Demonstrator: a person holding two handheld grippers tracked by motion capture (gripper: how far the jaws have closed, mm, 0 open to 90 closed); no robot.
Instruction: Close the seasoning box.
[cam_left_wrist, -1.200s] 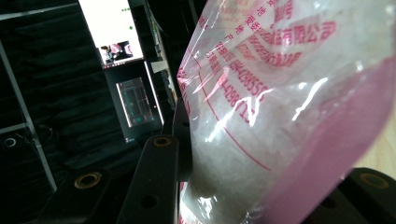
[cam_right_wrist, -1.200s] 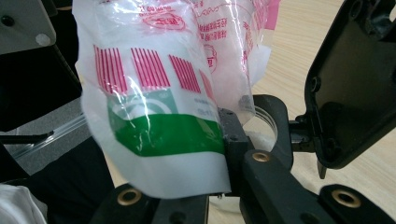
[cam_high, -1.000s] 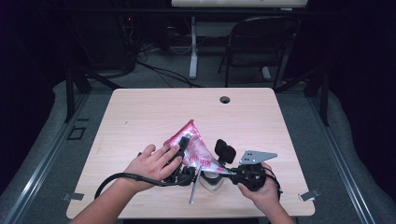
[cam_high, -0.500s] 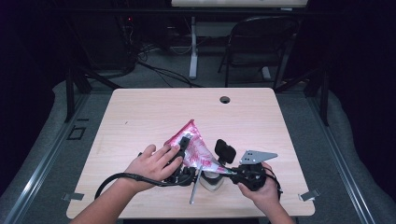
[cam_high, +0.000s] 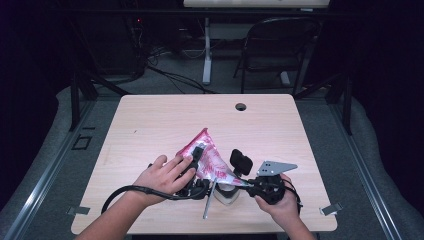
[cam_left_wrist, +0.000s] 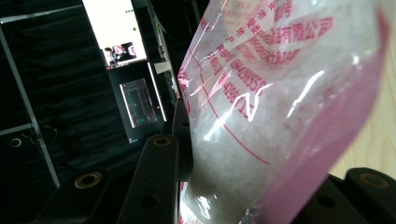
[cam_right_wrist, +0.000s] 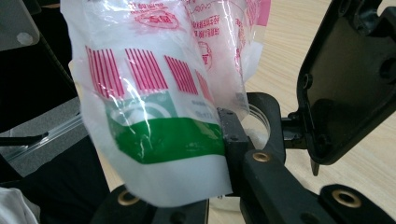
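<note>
A clear plastic bag (cam_high: 212, 162) with pink and green print holds white granules. It lies tilted near the table's front edge, between my two grippers. My left gripper (cam_high: 200, 159) is shut on the bag (cam_left_wrist: 261, 116), whose pink side sits between its black jaws. My right gripper (cam_high: 239, 186) is shut on the bag's lower green-and-white corner (cam_right_wrist: 163, 140). One of its fingers (cam_right_wrist: 231, 133) presses on that corner and the other is hidden behind the plastic. Below the bag stands a small clear container (cam_high: 226, 196) with a black flap (cam_right_wrist: 348, 79) raised beside its rim.
The wooden table (cam_high: 165, 120) has a round cable hole (cam_high: 241, 106) at the back. A thin metal rod (cam_high: 207, 200) lies by the container. A black cable (cam_high: 120, 192) trails from my left gripper. A folding chair (cam_high: 277, 47) stands behind the table.
</note>
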